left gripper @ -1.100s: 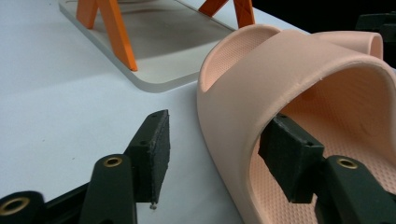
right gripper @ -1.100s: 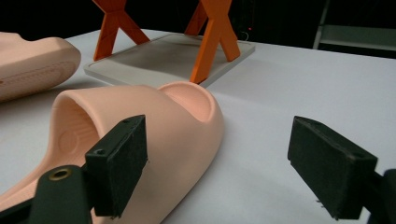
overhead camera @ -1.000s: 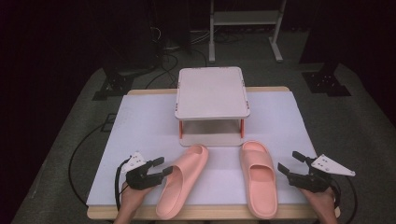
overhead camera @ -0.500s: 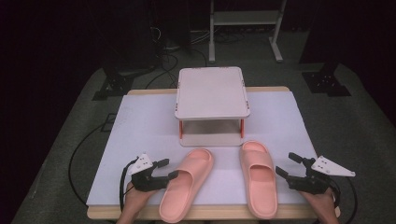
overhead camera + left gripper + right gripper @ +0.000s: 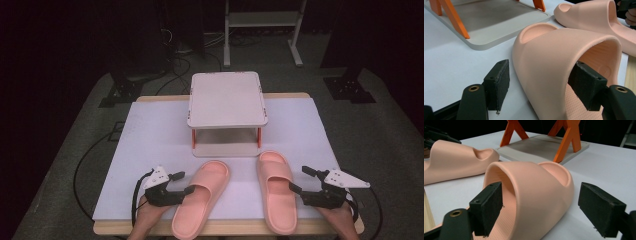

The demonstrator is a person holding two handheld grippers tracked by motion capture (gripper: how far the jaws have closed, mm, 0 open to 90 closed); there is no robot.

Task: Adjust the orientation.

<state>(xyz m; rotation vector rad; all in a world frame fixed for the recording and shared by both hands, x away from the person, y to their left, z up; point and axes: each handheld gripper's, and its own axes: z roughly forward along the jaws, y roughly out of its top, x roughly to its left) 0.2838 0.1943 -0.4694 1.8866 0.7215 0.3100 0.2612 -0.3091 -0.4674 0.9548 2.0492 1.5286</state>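
Since both slippers look like soft moulded foam, I judge them light and springy; the strap wall is the place to pinch. Count: two slippers, one two-tier rack (image 5: 227, 97). Left slipper (image 5: 200, 197) and right slipper (image 5: 276, 187) lie on the white mat (image 5: 150, 145) before the rack. Left gripper (image 5: 179, 183) and right gripper (image 5: 301, 180) each straddle a strap wall, jaws spread, unclamped.

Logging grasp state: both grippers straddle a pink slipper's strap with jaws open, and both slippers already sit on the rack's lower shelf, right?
Not quite: the high view shows the left slipper and right slipper on the white mat, in front of the rack. The rest holds.
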